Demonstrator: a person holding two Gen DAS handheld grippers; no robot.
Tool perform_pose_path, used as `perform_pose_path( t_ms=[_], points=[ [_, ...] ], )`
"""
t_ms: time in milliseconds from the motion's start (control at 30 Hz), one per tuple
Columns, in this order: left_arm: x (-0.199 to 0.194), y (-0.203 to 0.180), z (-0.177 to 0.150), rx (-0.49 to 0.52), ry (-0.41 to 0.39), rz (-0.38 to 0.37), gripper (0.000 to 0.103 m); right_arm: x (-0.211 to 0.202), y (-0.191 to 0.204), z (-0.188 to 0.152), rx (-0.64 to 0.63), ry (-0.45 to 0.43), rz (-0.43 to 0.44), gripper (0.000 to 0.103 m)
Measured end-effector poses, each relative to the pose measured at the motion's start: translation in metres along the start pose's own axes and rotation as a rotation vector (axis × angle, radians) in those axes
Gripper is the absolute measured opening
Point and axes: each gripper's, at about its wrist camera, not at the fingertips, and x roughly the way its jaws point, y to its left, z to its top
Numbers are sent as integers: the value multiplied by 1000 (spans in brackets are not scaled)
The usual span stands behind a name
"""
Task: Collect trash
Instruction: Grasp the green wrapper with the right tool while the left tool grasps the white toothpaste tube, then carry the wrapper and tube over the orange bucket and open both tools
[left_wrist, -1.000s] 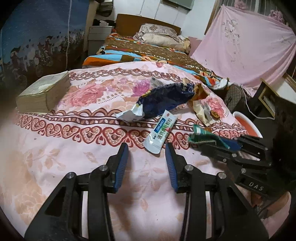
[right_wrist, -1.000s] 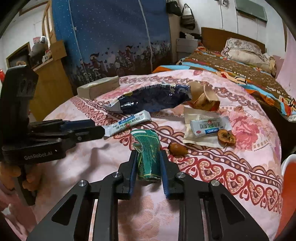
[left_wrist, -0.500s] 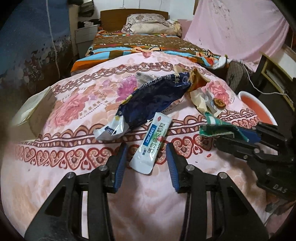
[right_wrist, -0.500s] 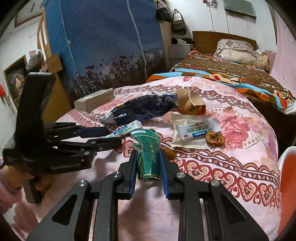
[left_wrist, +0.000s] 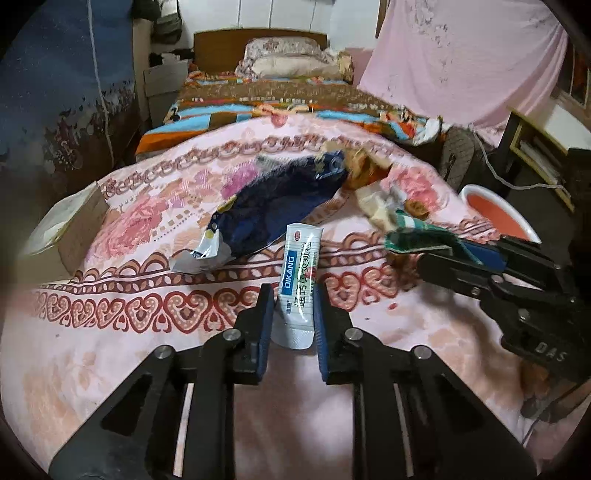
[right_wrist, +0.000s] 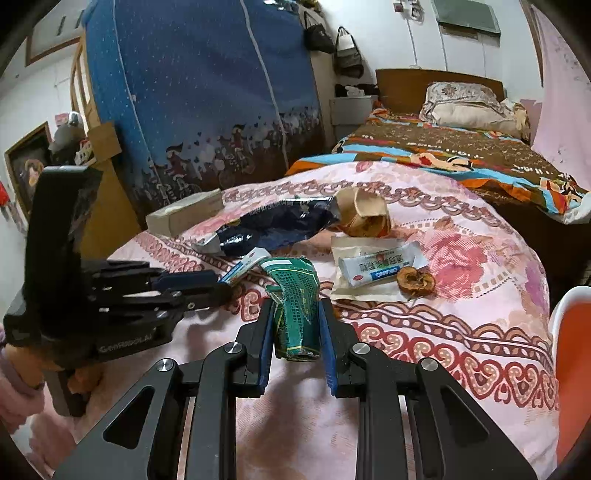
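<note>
Now your left tongs (left_wrist: 293, 314) are closing on the white sachet (left_wrist: 300, 284) lying on the floral bedspread (left_wrist: 110, 332); squeeze its crimped lower end squarely so the slick, flat film can't slip. Your right tongs (right_wrist: 295, 325) grip the crumpled green wrapper (right_wrist: 297, 306), stiff and creased. Other trash lies beyond: a glossy navy bag (left_wrist: 280, 206).

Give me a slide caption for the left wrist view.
Left gripper closing around a white DIKANG tube on the floral bedspread.
</note>
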Motion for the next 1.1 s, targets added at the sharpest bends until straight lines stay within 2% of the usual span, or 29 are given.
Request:
perform_pose_path(
  t_ms=[100, 367, 500, 700, 867, 1100],
  points=[
    [-14, -5, -1, -11, -69, -6, 6, -12, -2, -2, 4, -59, -13, 21],
    [-58, -22, 4, -42, -331, -31, 6, -65, 2, -2, -14, -338, -87, 21],
    [-79, -41, 9, 6, -475, -34, 6, -87, 1, 1, -23, -465, -140, 21],
    [-101, -75, 18, 119, -640, -40, 6, -117, -10, 0, -9, -622, -249, 21],
    [-102, -98, 27, 184, -687, -83, 6, -138, -25, -5, 19, -705, -336, 21],
    [-95, -127, 37, 243, -682, -171, 6, -159, -52, -13, 115, -755, -437, 21]
  ],
)
